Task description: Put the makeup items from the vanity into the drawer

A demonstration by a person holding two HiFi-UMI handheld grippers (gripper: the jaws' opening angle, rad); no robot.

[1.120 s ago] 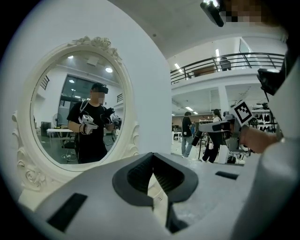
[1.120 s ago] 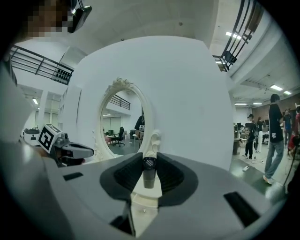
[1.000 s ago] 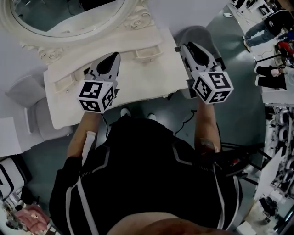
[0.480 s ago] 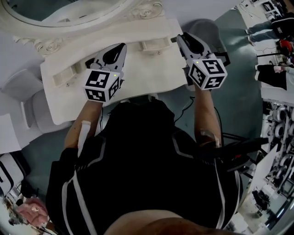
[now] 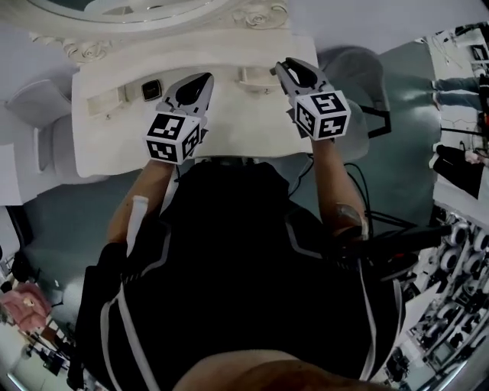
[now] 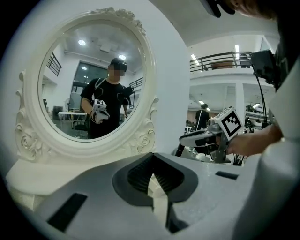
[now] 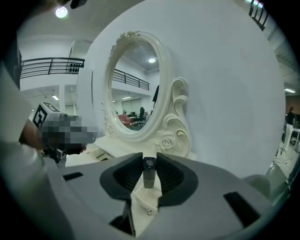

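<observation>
right gripper view: the right tool [image 7: 149, 162] pinches a dark-capped tube [image 7: 149, 175] over the table [image 5: 229, 114]; left tool [image 6: 153, 161] closed, empty. carrying step; next, line it over the drawer [image 5: 257, 75] and release.

White vanity top [image 5: 237, 114], ornate oval mirror [image 5: 258, 14] standing at its rear edge, small dark square item [image 5: 150, 90] lying rear left

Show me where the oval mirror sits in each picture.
Head view: the oval mirror is cut by the top edge, left of centre.
Left gripper view: it fills the upper left, facing the camera.
Right gripper view: nearly edge-on, left of centre, above the grey tube in the jaws.
Shared landmark: the carved rose at the frame's lower right.
</observation>
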